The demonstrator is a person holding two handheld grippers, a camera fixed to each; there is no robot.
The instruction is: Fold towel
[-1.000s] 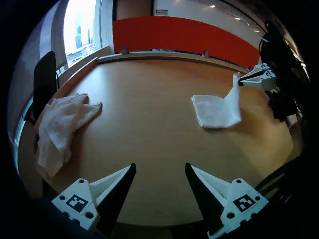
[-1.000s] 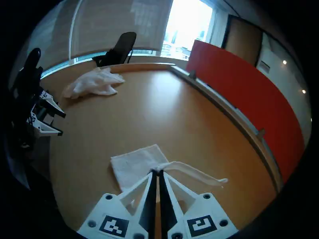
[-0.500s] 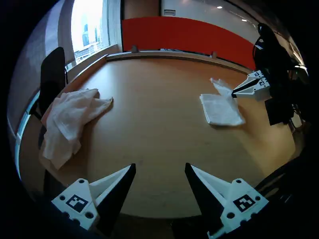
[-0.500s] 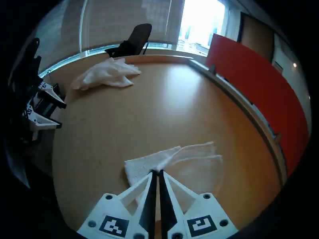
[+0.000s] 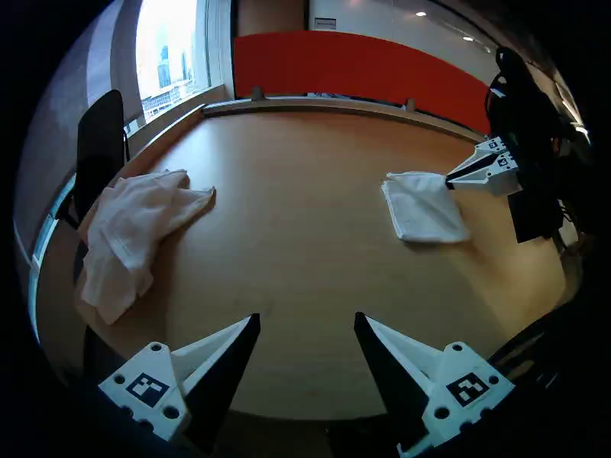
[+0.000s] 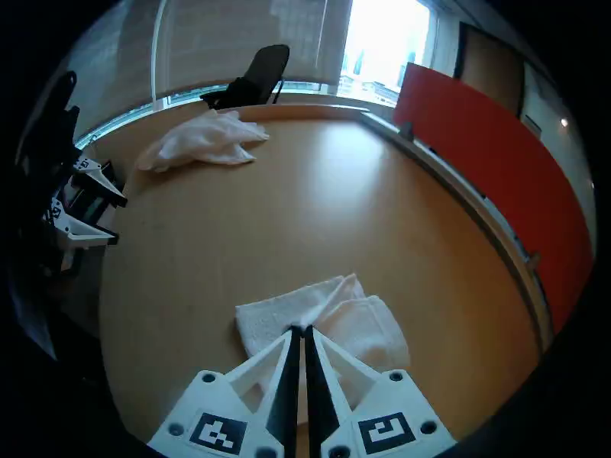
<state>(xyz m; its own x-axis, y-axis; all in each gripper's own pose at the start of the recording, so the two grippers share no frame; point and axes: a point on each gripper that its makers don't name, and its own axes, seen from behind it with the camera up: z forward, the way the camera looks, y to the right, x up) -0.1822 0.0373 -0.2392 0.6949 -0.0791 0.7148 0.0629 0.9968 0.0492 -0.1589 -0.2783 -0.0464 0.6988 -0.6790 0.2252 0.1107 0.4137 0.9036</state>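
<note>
A white towel (image 5: 424,208) lies folded on the wooden table (image 5: 305,175), at the right in the left gripper view. My right gripper (image 5: 449,177) touches its far right corner there. In the right gripper view the same towel (image 6: 336,317) sits just ahead of my right gripper (image 6: 303,333), whose fingers are shut on the towel's near edge, low at the table. My left gripper (image 5: 305,336) stands open over the table's near edge with nothing between its fingers; it also appears at the left of the right gripper view (image 6: 113,220), well away from the towel.
A crumpled pile of white cloth (image 5: 130,225) lies near the table's window-side edge, seen too in the right gripper view (image 6: 202,141). A black chair (image 5: 95,153) stands behind it. A red partition (image 5: 359,65) runs along the table's far edge.
The right gripper carried the lifted towel flap over and down, so the towel now lies folded in a smaller, thicker shape. The left gripper stayed open and barely moved.
</note>
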